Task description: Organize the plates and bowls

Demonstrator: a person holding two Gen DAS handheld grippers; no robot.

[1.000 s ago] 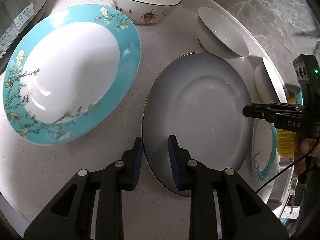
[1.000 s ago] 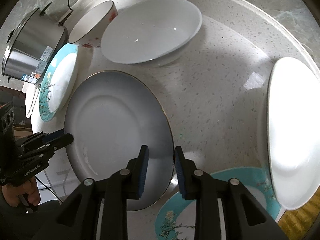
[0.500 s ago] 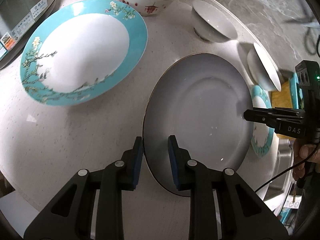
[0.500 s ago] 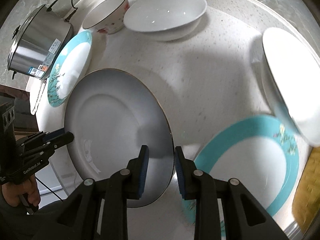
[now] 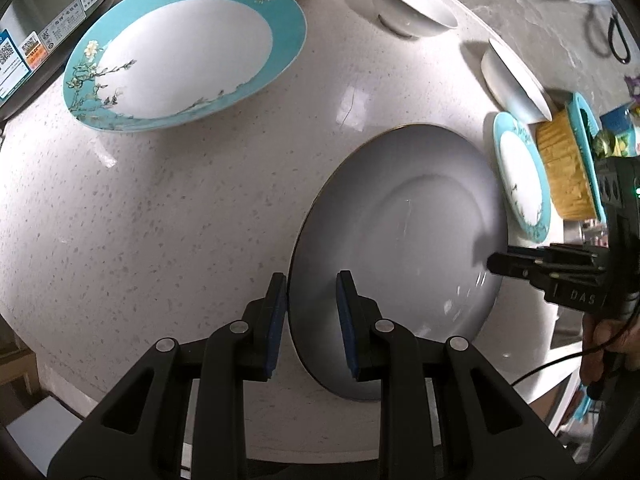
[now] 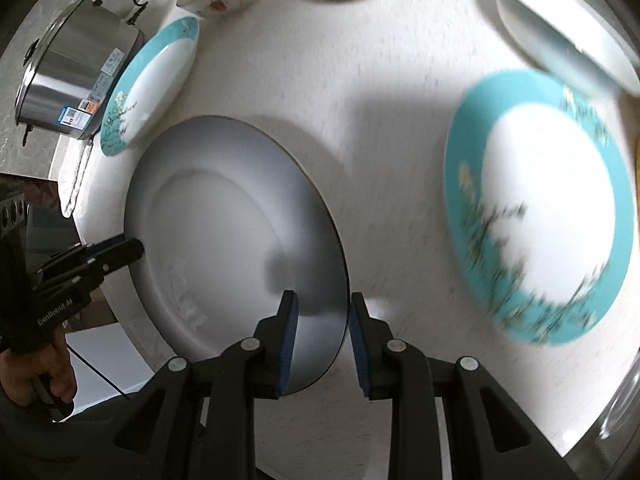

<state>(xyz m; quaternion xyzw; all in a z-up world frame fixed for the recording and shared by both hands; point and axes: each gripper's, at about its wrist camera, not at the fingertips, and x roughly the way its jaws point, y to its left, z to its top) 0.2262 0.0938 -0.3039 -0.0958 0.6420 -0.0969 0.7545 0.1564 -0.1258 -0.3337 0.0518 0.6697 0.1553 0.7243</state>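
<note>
Each hand-held gripper, left (image 5: 311,312) and right (image 6: 322,332), is clamped on an opposite rim of the grey plate (image 5: 400,248), carried above the table (image 5: 160,208). If one pulls unevenly, the rim may slip out and hit the teal plate (image 6: 540,208).

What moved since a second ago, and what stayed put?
The grey plate, clamped at opposite rims by the left gripper and right gripper, travelled from beside the left teal plate toward the right teal plate. Both grips, bowls and teal plates stayed.
</note>
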